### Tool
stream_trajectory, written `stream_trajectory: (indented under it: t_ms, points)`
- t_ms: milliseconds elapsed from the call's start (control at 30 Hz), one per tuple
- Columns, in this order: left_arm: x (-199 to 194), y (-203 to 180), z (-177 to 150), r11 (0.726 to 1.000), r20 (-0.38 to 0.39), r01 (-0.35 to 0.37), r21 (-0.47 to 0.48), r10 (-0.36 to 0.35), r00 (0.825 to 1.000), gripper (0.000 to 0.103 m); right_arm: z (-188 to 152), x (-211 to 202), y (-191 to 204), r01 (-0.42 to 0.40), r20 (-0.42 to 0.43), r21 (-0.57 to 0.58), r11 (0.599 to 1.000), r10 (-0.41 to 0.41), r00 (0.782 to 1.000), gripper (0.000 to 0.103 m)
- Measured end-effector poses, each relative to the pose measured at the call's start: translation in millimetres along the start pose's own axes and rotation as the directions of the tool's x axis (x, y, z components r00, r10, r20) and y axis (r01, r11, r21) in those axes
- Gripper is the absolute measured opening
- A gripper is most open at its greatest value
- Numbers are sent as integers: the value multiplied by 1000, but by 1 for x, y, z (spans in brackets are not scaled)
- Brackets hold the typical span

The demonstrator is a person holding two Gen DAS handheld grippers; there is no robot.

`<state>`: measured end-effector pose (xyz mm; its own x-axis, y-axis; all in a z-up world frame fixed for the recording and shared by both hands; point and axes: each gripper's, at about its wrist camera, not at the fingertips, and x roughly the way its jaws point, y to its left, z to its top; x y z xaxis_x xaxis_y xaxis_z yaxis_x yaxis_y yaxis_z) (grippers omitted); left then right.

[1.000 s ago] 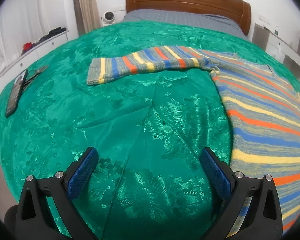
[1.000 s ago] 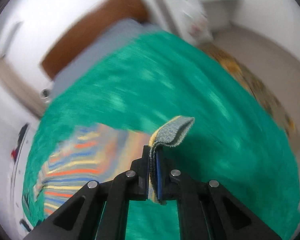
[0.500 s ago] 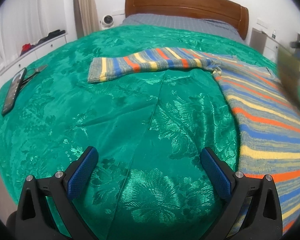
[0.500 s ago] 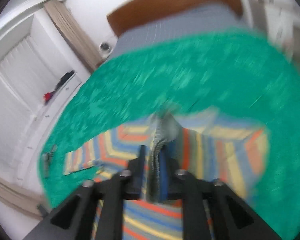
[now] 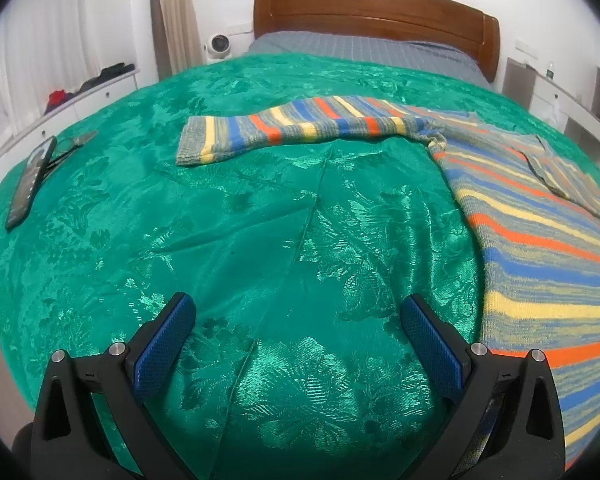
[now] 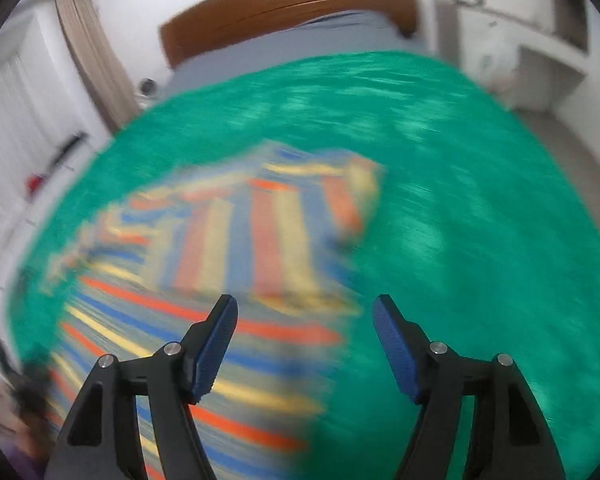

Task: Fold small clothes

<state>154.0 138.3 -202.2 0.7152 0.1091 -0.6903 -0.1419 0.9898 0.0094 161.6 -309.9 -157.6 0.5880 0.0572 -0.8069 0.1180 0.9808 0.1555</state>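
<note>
A striped sweater point(image 5: 540, 232) in blue, orange, yellow and grey lies on the green bedspread point(image 5: 260, 220). Its left sleeve point(image 5: 300, 128) stretches out flat to the left. Its right sleeve point(image 5: 568, 176) lies folded across the body. My left gripper point(image 5: 296, 344) is open and empty, low over the bedspread, left of the sweater. In the blurred right wrist view the sweater point(image 6: 228, 264) lies with the folded sleeve point(image 6: 284, 232) on top. My right gripper point(image 6: 304, 344) is open and empty above its right edge.
A dark remote point(image 5: 30, 182) and a small flat object point(image 5: 76, 142) lie at the bed's left edge. A wooden headboard point(image 5: 376, 4) stands at the far end. White cabinets point(image 5: 80, 96) line the left wall and white shelves point(image 5: 572, 96) the right.
My right gripper carried the right sleeve cuff over the sweater's body, then opened and let it go. The sleeve now lies folded on the body. My left gripper stayed open and barely moved.
</note>
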Motion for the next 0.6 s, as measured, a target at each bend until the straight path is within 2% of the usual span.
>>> stream_trajectory:
  t_ms: [100,167,233,300,400,467,500,600]
  points:
    - [0,0,0,1000,3,0,-2,0,1000,103,-33,2,-42,65,-4,83,994,-64,998,70]
    - [-1,1,0,1000,-6,7,-7,-8,1000,103,-51,2,-70,76,9,154,985,-79,997,70]
    - [-2,2,2,1000,-49,18,-9,-18,999,103,-64,-1,-80,27,79,189,982,-43,996,70]
    - [-6,7,14,997,-117,64,-31,-67,991,103,-64,4,-75,46,92,175,983,-63,994,72]
    - [-9,25,51,980,-126,170,-104,-183,975,103,-59,16,-59,95,86,93,991,-103,991,86]
    - [-2,46,86,974,-113,167,-154,-185,976,103,-57,24,-55,110,89,68,992,-116,989,89]
    - [11,62,108,969,-130,153,-192,-180,975,103,-57,25,-57,102,95,73,992,-109,990,89]
    - [61,96,146,957,-235,87,-277,-156,959,101,-59,26,-56,85,102,82,993,-93,990,89]
